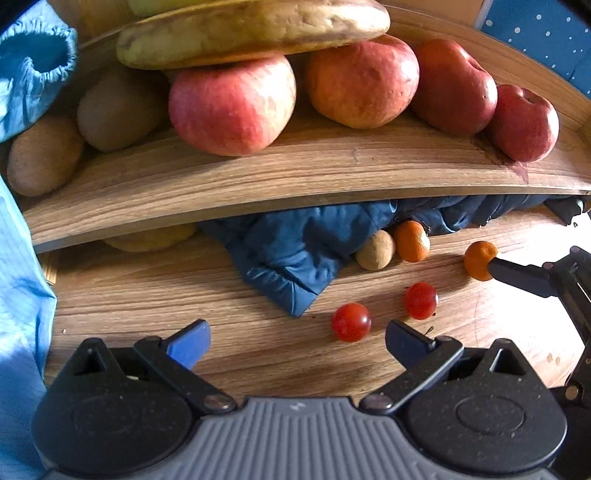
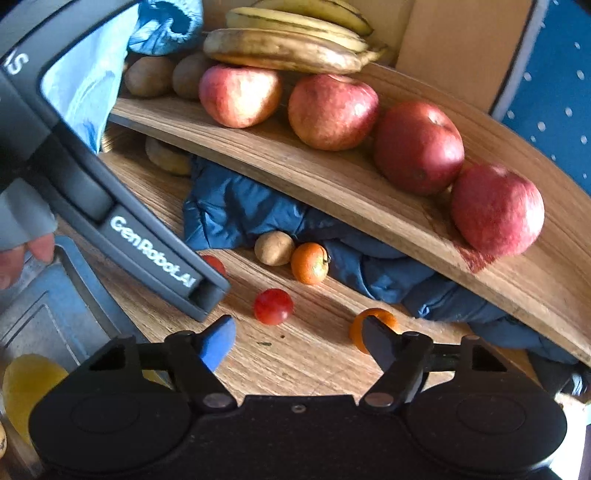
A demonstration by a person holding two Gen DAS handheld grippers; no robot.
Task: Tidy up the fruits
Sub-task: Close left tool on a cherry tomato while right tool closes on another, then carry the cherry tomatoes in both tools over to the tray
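A wooden tray [image 1: 258, 177] [image 2: 332, 181] holds several apples [image 1: 232, 107] [image 2: 332, 110], bananas [image 1: 255, 29] [image 2: 288, 48] and kiwis [image 1: 118, 107]. Under it on the wooden table lie two small red fruits [image 1: 351, 322] [image 1: 420, 300] [image 2: 273, 306], a kiwi [image 1: 375, 249] [image 2: 274, 248] and two tangerines [image 1: 412, 240] [image 1: 479, 258] [image 2: 309, 263] [image 2: 384, 319]. My left gripper [image 1: 297, 341] is open and empty, just short of the nearer red fruit. My right gripper [image 2: 299, 339] is open; its right finger touches the near tangerine, which sits outside the jaws.
A crumpled dark blue cloth [image 1: 306, 247] [image 2: 240, 210] lies under the tray. A yellowish fruit [image 1: 151, 238] [image 2: 166, 157] sits under the tray's left end. A light blue sleeve [image 1: 22, 295] is at the left. A yellow object [image 2: 29, 384] lies at the right wrist view's lower left.
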